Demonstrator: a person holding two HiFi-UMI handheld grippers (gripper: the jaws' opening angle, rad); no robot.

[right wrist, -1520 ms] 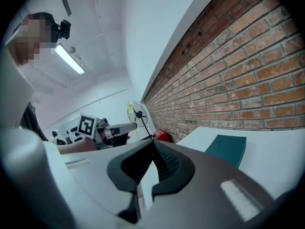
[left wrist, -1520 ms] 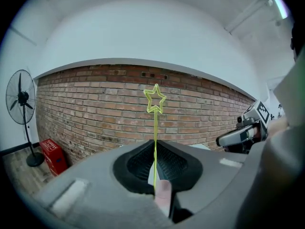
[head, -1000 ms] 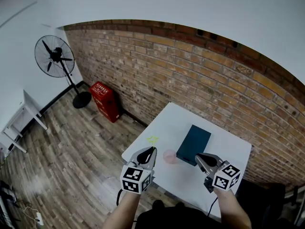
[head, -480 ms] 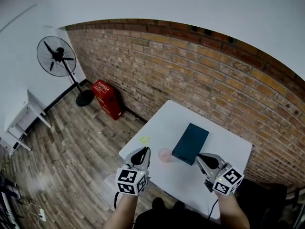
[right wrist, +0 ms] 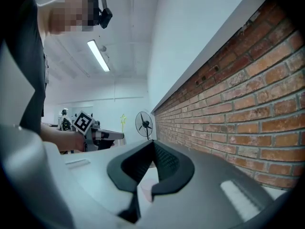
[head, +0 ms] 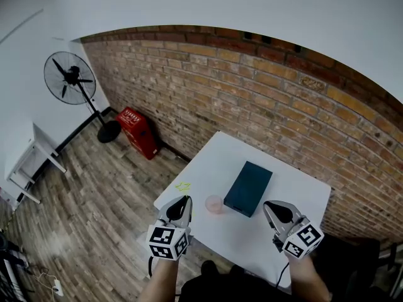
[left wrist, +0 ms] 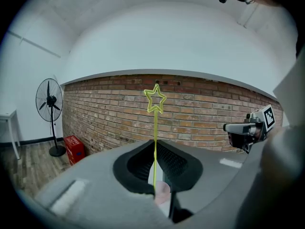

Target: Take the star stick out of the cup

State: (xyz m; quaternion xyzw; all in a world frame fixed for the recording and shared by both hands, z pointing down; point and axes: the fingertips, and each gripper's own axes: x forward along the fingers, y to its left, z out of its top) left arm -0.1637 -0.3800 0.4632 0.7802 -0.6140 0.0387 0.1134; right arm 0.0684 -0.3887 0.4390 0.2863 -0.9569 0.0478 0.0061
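My left gripper (left wrist: 155, 146) is shut on the thin yellow star stick (left wrist: 155, 100), which rises straight up between the jaws with the star on top. In the head view the star stick (head: 183, 186) shows just beyond the left gripper (head: 183, 201), left of the small pink cup (head: 215, 204) and clear of it. The cup stands upright on the white table (head: 221, 159). The right gripper (head: 272, 207) hovers at the table's near right with its jaws together and nothing in them. From the right gripper (right wrist: 152, 145) view, the left gripper (right wrist: 102, 136) and the star stick (right wrist: 123, 119) appear off to the left.
A dark teal box (head: 248, 188) lies on the table just right of the cup. A brick wall (head: 271, 99) runs behind the table. On the wooden floor to the left stand a fan (head: 73, 77), a red case (head: 140, 131) and a white side table (head: 28, 168).
The left gripper has drawn back and to the left with the star stick, widening the gap to the cup. The right gripper has barely shifted.
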